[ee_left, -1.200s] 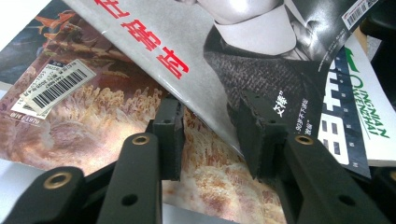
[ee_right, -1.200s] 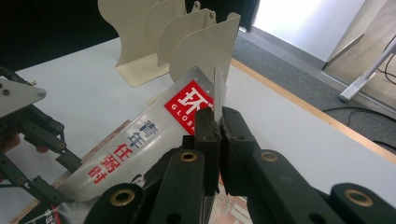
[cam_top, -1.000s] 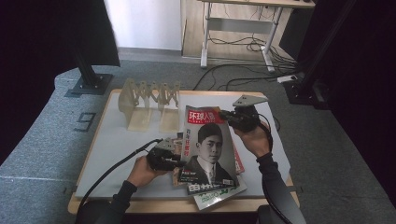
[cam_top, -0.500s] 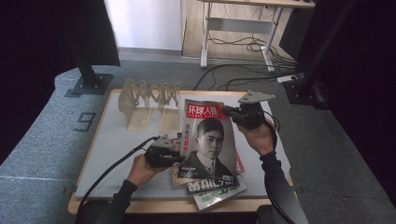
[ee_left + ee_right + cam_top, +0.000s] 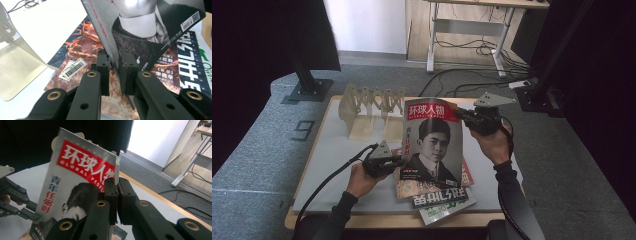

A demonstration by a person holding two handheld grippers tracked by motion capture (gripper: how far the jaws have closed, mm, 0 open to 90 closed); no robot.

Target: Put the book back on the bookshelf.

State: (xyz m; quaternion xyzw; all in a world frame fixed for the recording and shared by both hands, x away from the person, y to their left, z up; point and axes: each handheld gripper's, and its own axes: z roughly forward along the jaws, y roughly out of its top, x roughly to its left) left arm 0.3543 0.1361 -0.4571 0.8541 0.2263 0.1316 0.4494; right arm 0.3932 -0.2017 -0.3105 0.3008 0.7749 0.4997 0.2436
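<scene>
A magazine with a red title band and a black-and-white portrait [image 5: 432, 145] is held tilted up off the table, top edge highest. My right gripper [image 5: 459, 116] is shut on its top right corner, seen close in the right gripper view [image 5: 117, 187] with the cover [image 5: 75, 177] to the left. My left gripper [image 5: 399, 161] is at the lower left edge. Its jaws have just been closing, and in the left gripper view [image 5: 115, 65] the magazine's edge [image 5: 150, 30] runs between the pads, which press on it.
Under the lifted magazine lie a flame-patterned magazine [image 5: 82, 50] and one with green and white lettering [image 5: 444, 202]. A pale wooden rack [image 5: 369, 107] stands at the back left of the white tabletop [image 5: 332, 165]. Cables trail off the near left edge.
The right hand has raised the magazine's top edge, so the cover stands steeper. The left gripper's jaws have closed in on the magazine's lower left edge.
</scene>
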